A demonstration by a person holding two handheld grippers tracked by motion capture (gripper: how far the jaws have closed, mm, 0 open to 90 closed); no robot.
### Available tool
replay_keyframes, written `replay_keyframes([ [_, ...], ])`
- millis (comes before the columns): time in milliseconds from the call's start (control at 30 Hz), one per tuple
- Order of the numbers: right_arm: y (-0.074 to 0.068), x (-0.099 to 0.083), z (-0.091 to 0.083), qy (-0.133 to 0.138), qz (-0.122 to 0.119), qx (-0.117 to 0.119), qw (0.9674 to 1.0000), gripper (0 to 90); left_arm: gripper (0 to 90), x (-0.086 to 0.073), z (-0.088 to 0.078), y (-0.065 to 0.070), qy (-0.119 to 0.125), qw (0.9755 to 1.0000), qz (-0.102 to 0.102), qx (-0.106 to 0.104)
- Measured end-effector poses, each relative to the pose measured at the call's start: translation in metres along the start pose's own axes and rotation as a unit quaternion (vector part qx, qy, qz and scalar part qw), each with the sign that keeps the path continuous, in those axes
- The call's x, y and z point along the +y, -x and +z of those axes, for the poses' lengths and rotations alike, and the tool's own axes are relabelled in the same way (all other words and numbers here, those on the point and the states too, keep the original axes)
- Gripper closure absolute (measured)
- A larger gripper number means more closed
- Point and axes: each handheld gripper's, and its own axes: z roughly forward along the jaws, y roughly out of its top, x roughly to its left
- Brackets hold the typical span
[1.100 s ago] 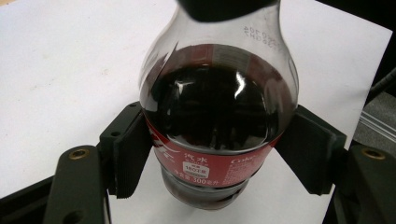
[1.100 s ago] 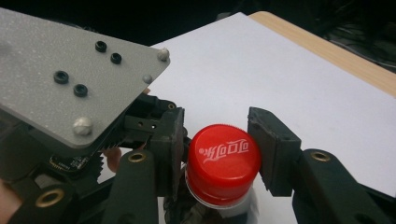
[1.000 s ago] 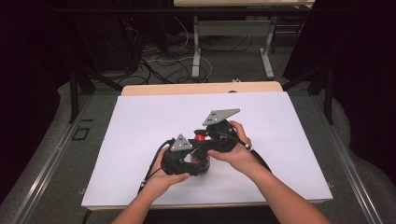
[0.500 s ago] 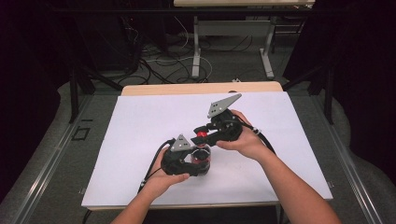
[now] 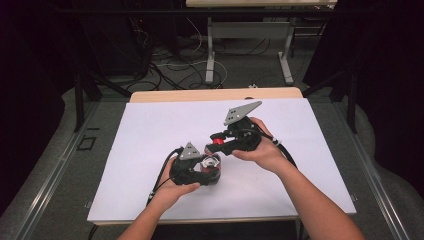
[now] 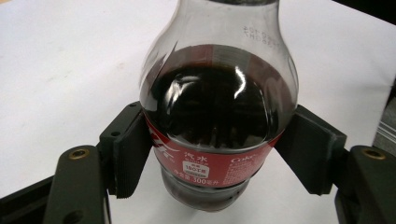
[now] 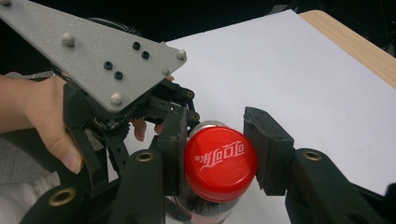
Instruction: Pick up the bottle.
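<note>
Cola bottle (image 6: 217, 126) stands upright on the bench's white sheet (image 5: 150, 130). Left tongs (image 6: 217, 158) clamped on its labelled body; right tongs (image 7: 217, 158) closed on the red cap (image 7: 219, 163) from above, bench edge beyond.

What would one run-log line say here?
left gripper: shut on dark cola bottle | right gripper: shut on red screw cap | white table sheet

A red cap (image 7: 220, 163) with white script tops the dark cola bottle (image 6: 217, 121), red-labelled, on white paper (image 5: 150, 135).
</note>
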Motion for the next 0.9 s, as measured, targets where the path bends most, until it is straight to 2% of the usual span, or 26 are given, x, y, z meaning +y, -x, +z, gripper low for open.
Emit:
replay_keyframes([
  [133, 0.001, -0.001, -0.004, -0.006, 0.004, -0.001, 1.0000, 60.7, 30.4, -0.001, -0.001, -0.004, 0.006, 0.9999, -0.012, 0.004],
  [200, 0.001, -0.003, -0.004, -0.003, 0.007, -0.008, 0.9999, 60.7, 30.4, -0.001, -0.002, -0.006, 0.007, 0.9998, -0.014, 0.013],
  [233, 0.002, -0.003, -0.005, -0.012, 0.007, -0.011, 0.9998, 60.7, 30.4, -0.001, -0.002, -0.008, 0.008, 0.9998, -0.010, 0.013],
  [267, 0.002, -0.005, -0.005, -0.007, 0.009, -0.016, 0.9998, 60.7, 30.4, -0.001, -0.002, -0.008, 0.013, 0.9997, -0.017, 0.014],
  [300, 0.002, -0.006, -0.005, -0.012, 0.001, -0.018, 0.9998, 60.7, 30.4, -0.001, -0.003, -0.010, 0.009, 0.9997, -0.016, 0.017],
  [400, 0.001, -0.009, -0.006, -0.020, 0.011, -0.019, 0.9996, 60.7, 30.4, -0.001, -0.004, -0.012, 0.017, 0.9994, -0.022, 0.019],
  [533, 0.000, -0.016, -0.007, -0.017, 0.010, -0.031, 0.9993, 60.7, 30.4, 0.000, -0.005, -0.014, 0.017, 0.9993, -0.021, 0.025],
  [567, -0.001, -0.018, -0.008, -0.017, 0.015, -0.036, 0.9991, 60.7, 30.3, 0.000, -0.006, -0.015, 0.012, 0.9994, -0.019, 0.025],
  [633, 0.001, -0.023, -0.009, -0.019, 0.017, -0.036, 0.9990, 60.7, 30.3, 0.001, -0.005, -0.014, 0.021, 0.9992, -0.025, 0.025],
  [833, 0.003, -0.035, -0.016, -0.024, 0.040, -0.056, 0.9973, 60.7, 30.3, 0.005, -0.008, -0.016, 0.019, 0.9993, -0.017, 0.029],
  [900, 0.004, -0.039, -0.017, -0.017, 0.042, -0.065, 0.9969, 60.6, 30.3, 0.006, -0.008, -0.015, 0.025, 0.9990, -0.022, 0.031],
])
